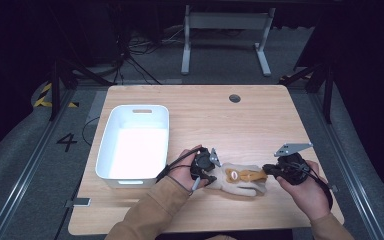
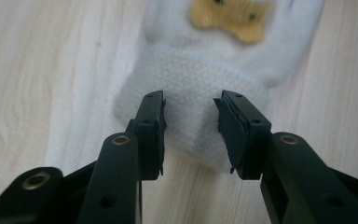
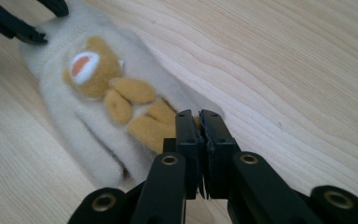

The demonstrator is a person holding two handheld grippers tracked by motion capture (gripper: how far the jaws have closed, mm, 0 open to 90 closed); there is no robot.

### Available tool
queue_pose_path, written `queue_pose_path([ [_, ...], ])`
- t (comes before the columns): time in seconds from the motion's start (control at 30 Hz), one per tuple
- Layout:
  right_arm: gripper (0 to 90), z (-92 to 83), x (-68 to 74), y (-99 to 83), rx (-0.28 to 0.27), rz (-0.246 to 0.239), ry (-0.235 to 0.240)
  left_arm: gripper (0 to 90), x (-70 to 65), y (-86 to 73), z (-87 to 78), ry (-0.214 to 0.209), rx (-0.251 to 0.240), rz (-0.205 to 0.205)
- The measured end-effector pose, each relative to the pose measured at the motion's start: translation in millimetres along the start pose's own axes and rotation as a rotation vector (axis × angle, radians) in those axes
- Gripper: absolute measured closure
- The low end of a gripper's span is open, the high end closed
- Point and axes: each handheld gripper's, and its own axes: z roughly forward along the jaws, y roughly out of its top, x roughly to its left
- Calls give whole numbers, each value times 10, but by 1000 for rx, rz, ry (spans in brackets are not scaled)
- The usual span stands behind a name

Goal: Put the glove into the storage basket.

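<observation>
A cream fleece glove (image 1: 240,181) with a brown bear sewn on it lies flat near the table's front edge. My left gripper (image 1: 212,179) is open, its jaws straddling the glove's cuff (image 2: 200,79) on both sides without closing on it. My right gripper (image 1: 266,171) is shut on the glove (image 3: 74,112) at the opposite, finger end, pinching fabric by the bear's tan legs (image 3: 144,123). In the left gripper view my left gripper (image 2: 190,126) has the cuff between its pads. In the right gripper view my right gripper (image 3: 200,122) has its jaws pressed together; the left gripper's jaw tips (image 3: 14,21) appear at the top left.
A white plastic bin (image 1: 107,135) stands on the left part of the wooden table (image 1: 220,120). A round cable hole (image 1: 234,98) sits near the far edge. A metal table frame (image 1: 225,22) stands on the floor beyond.
</observation>
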Motion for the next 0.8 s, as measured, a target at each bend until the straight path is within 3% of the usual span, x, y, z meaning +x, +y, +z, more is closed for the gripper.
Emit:
queue_pose_path([
  [0.1, 849, 28, -43, -19, 35, 4, 14, 619, -22, 17, 6, 9, 15, -16],
  [0.17, 798, 97, -106, -52, 140, 40, 45, 621, -28, 14, 7, 8, 19, -35],
  [0.23, 745, 152, -170, -105, 191, 72, 33, 625, -16, 14, 2, 6, 24, -41],
  [0.43, 720, 111, -209, -100, 130, 75, -16, 631, -15, -1, -22, -4, 46, -95],
  [0.53, 690, 173, -212, -114, 153, 77, 4, 600, -24, 10, -42, 18, 26, -82],
  [0.67, 667, 333, -254, -164, 171, 87, 32, 575, -43, 40, -73, 30, -45, -46],
  [0.73, 667, 369, -254, -162, 166, 90, 61, 551, -53, 52, -39, 29, -41, -29],
  [0.8, 722, 412, -247, -156, 174, 85, 60, 545, -59, 50, 14, 26, -20, -22],
])
